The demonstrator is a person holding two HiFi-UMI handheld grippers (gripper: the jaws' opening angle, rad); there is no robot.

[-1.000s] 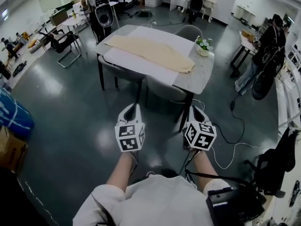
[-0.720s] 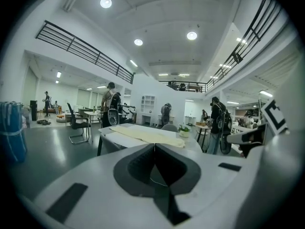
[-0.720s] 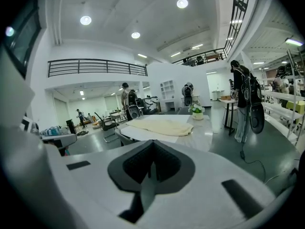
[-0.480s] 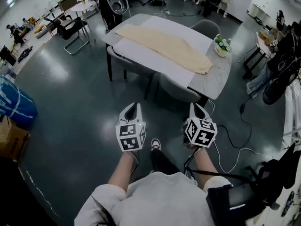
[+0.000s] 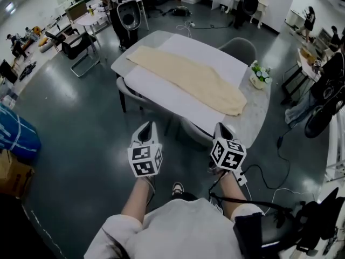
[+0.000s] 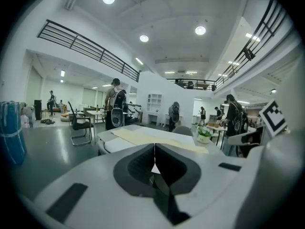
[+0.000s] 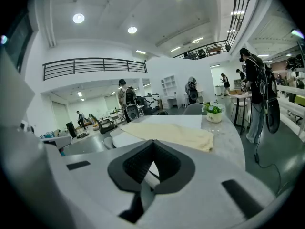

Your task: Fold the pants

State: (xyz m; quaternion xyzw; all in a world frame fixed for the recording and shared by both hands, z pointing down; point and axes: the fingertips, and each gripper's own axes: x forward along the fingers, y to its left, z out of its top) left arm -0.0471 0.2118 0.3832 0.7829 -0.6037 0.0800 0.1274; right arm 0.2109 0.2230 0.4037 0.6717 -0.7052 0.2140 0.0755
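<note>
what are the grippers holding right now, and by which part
Nothing. The left gripper and right gripper are both shut and empty; the cream fabric pants lie untouched on the grey table.

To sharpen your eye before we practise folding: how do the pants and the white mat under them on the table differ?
The pants are cream; the mat is white. The pants are long and tapering; the mat is a wider rectangle. The pants lie on top, the mat beneath them on the table. Both lie flat.
</note>
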